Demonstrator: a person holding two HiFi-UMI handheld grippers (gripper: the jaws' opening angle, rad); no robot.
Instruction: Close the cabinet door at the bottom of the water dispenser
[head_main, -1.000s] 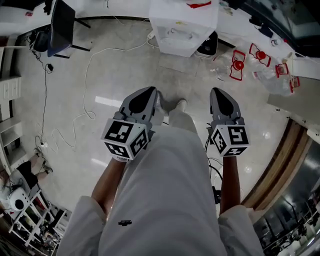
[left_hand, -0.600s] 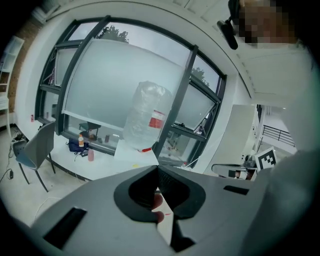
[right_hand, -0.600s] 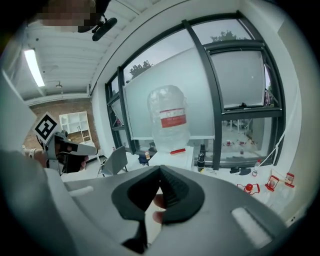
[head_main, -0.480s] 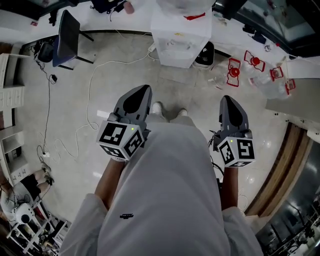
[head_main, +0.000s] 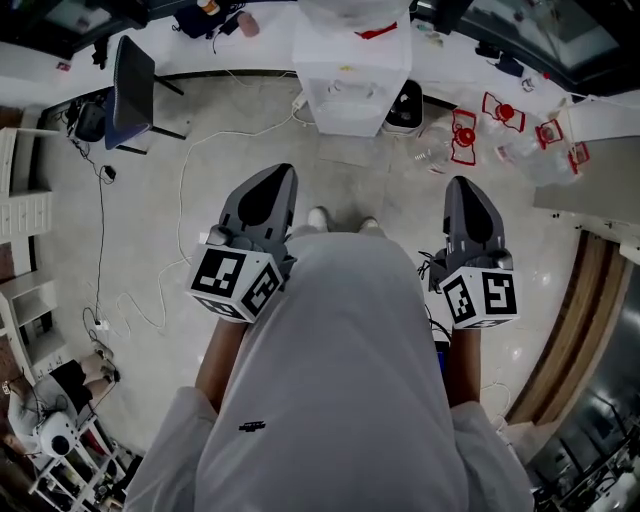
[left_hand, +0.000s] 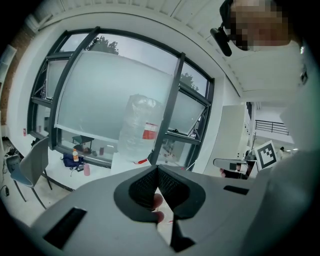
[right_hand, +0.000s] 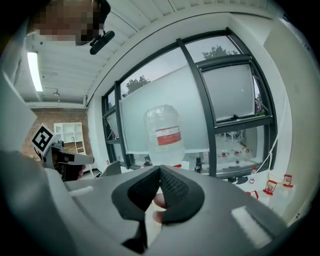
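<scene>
The white water dispenser (head_main: 350, 75) stands on the floor ahead of me, at the top middle of the head view. Its clear bottle with a red label (left_hand: 141, 129) (right_hand: 164, 131) shows against the big window in both gripper views. From above, the lower front (head_main: 348, 108) is a plain white face; I cannot tell how its door stands. My left gripper (head_main: 273, 186) and right gripper (head_main: 466, 196) are held level at my waist, well short of the dispenser. Both are shut, the pads (left_hand: 167, 184) (right_hand: 172, 186) meeting with nothing between them.
A black chair (head_main: 135, 80) stands at the back left, with a white cable (head_main: 190, 150) trailing over the floor. A dark round object (head_main: 405, 105) sits right of the dispenser. Red-and-white frames (head_main: 465, 135) and clear bottles (head_main: 520, 150) lie further right. White shelves (head_main: 20, 200) line the left.
Both grippers have risen and levelled out, staying shut. The head view has shifted, so the dispenser now sits higher in the frame.
</scene>
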